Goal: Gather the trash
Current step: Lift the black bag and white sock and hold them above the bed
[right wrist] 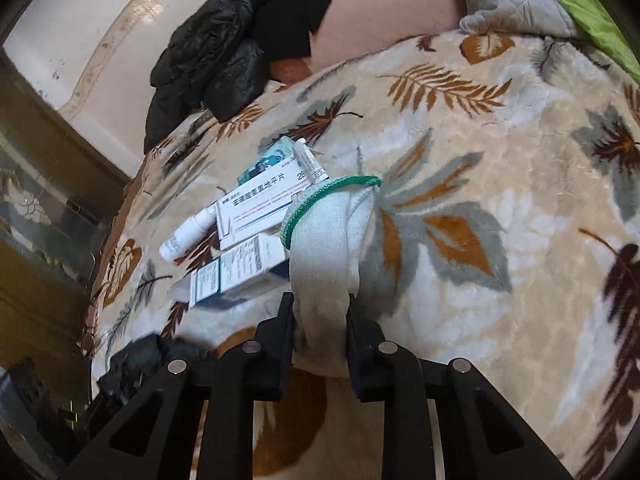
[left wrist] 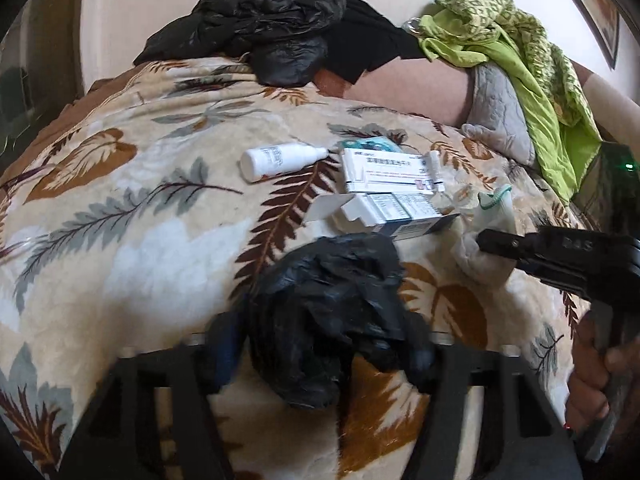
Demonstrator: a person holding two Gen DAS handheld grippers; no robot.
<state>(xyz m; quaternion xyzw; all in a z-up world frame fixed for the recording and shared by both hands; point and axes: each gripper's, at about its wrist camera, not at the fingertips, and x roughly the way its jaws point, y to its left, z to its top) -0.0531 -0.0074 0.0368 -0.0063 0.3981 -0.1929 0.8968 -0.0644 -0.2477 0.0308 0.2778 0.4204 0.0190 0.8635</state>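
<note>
My left gripper [left wrist: 324, 348] is shut on a crumpled black plastic bag [left wrist: 328, 304] that fills the gap between its blurred fingers low over the bed. My right gripper [right wrist: 320, 320] is shut on a white sock with a green-trimmed cuff [right wrist: 324, 232]; both pads press its lower end. In the left wrist view the right gripper [left wrist: 484, 240] comes in from the right onto that sock [left wrist: 480, 248]. Left of the sock lie two white medicine boxes [right wrist: 260, 208], an opened box [right wrist: 236, 276], a white bottle [right wrist: 184, 236] and a small tube [right wrist: 312, 160].
Everything lies on a leaf-patterned blanket [left wrist: 140, 220] over a bed. A black puffer jacket [left wrist: 260, 28] is heaped at the far edge, with a green cloth [left wrist: 520, 60] over a grey quilted pillow [left wrist: 496, 112] at the far right. A person's hand [left wrist: 592, 368] holds the right gripper.
</note>
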